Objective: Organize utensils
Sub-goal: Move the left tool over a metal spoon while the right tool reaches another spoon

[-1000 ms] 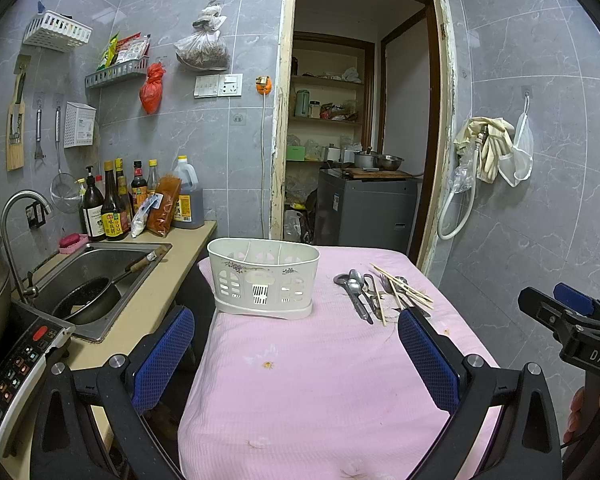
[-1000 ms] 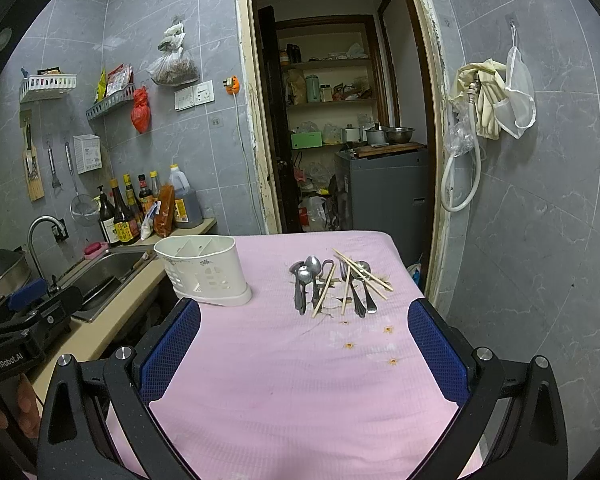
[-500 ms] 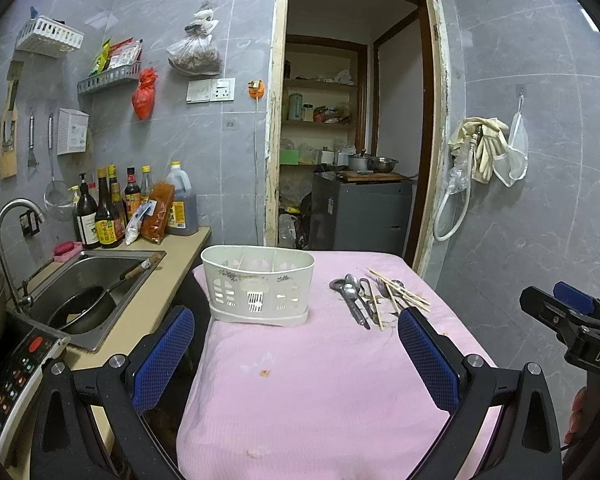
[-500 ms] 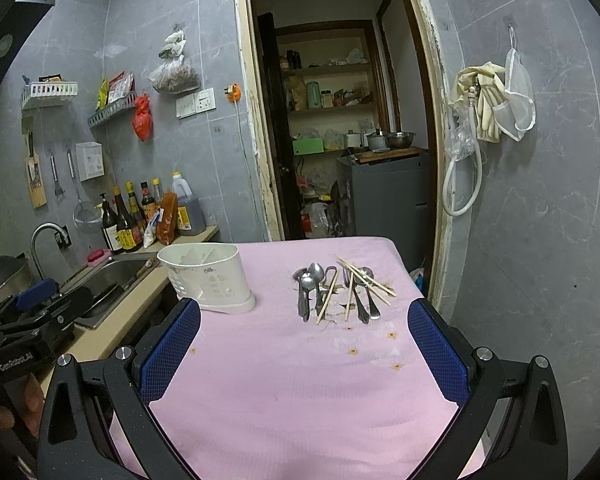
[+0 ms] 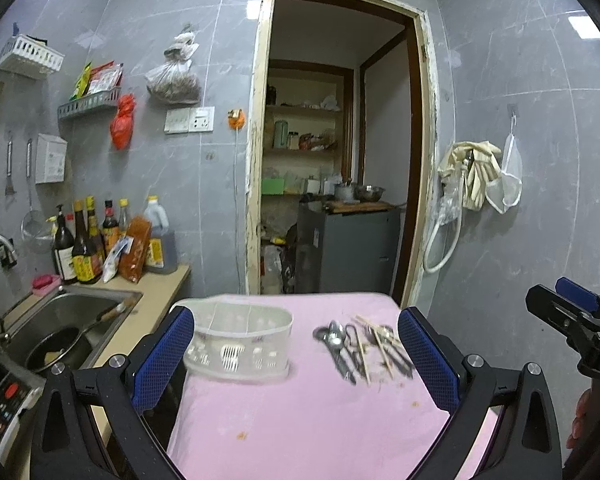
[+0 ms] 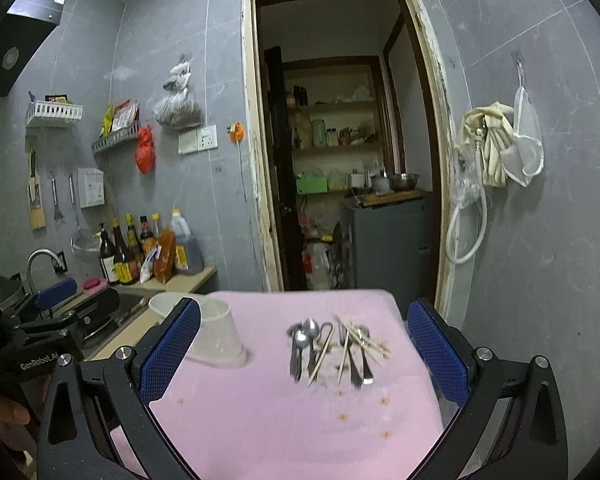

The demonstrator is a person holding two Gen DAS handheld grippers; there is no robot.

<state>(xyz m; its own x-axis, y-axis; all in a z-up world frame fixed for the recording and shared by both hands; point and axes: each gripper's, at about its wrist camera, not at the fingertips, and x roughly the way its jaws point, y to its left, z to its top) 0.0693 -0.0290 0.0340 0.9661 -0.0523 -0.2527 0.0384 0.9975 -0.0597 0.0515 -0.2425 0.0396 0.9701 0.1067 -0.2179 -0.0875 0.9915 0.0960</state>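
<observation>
A pile of metal spoons, forks and wooden chopsticks (image 5: 362, 346) lies on the pink cloth (image 5: 308, 420) at the far right of the table; it also shows in the right wrist view (image 6: 336, 350). A white slotted utensil caddy (image 5: 240, 346) stands upright at the far left, partly hidden behind a finger in the right wrist view (image 6: 216, 336). My left gripper (image 5: 296, 364) is open and empty, held above the near part of the table. My right gripper (image 6: 300, 364) is open and empty, facing the utensil pile from a distance.
A sink (image 5: 60, 328) with a dark pan, a tap and several sauce bottles (image 5: 84, 248) line the counter on the left. An open doorway (image 5: 336, 152) lies behind the table. A hose and gloves (image 5: 468, 184) hang on the right wall.
Both grippers have risen and tilted up, so the table, caddy and utensils sit lower in both views. Nothing on the table has moved.
</observation>
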